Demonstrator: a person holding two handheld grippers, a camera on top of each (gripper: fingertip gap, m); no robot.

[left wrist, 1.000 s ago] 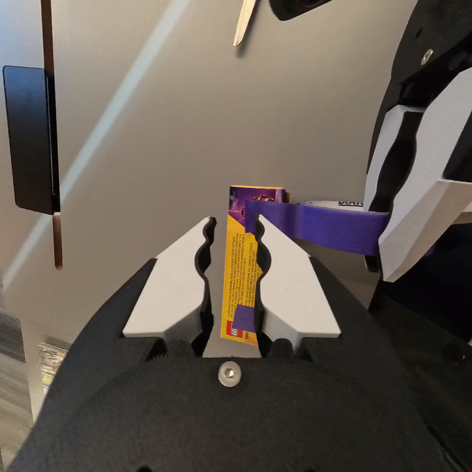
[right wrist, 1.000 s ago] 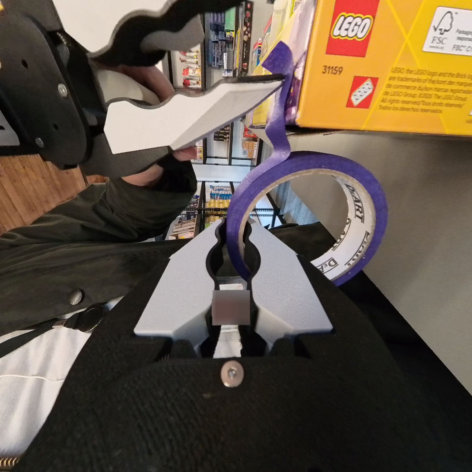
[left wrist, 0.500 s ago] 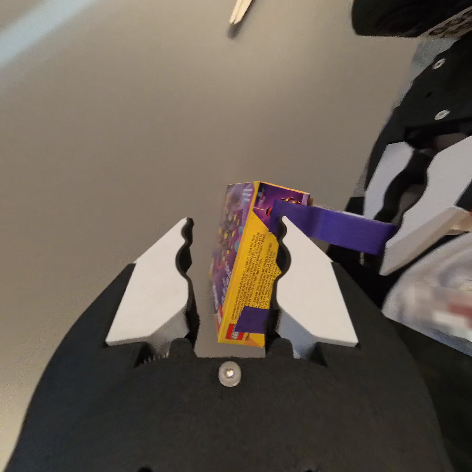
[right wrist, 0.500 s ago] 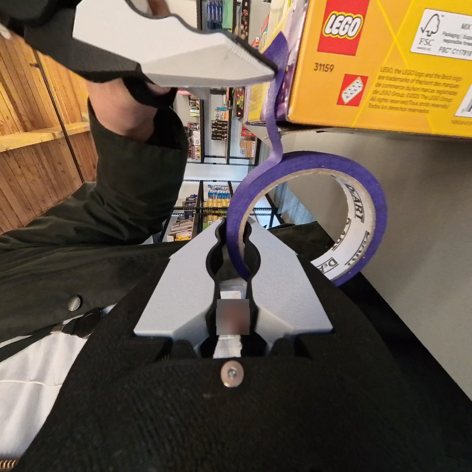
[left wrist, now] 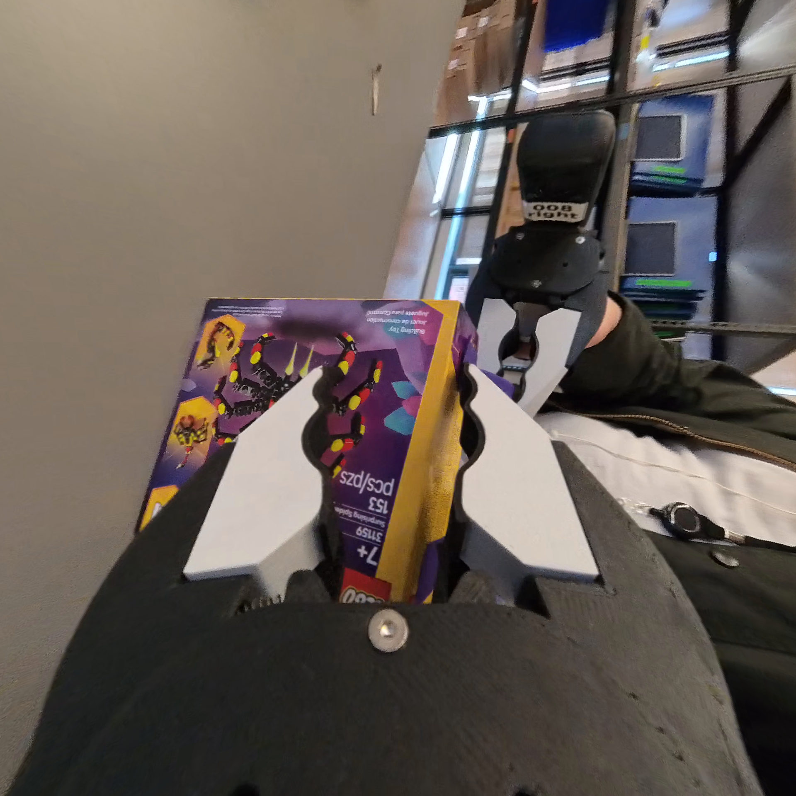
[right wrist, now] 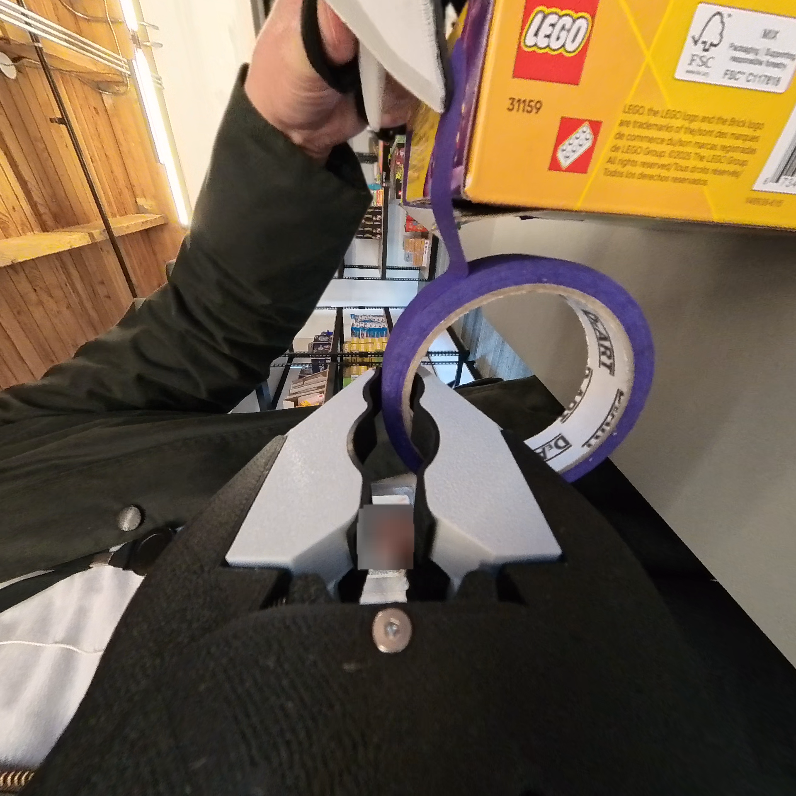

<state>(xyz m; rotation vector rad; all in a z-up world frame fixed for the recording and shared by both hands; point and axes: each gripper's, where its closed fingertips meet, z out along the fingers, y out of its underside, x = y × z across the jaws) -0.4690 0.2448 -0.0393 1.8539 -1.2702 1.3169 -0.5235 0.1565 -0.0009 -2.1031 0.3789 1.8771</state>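
The left gripper [left wrist: 394, 435] is grasping the purple and yellow toy box [left wrist: 301, 366] edgewise between its jaws. Just right of the box, the right gripper [right wrist: 398, 413] is pinching the purple tape roll [right wrist: 517, 366], whose loose strip [right wrist: 443, 181] is sticking to the box's near corner above the grey table [right wrist: 689, 344].

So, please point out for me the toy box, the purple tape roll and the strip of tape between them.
toy box [right wrist: 646, 107], right wrist view, on its yellow side panel.
purple tape roll [right wrist: 637, 327], right wrist view, on its outer purple band.
strip of tape [right wrist: 446, 206], right wrist view, midway along the strip.

bright indoor light, wide-angle warping, blurred background shelves [left wrist: 646, 129].
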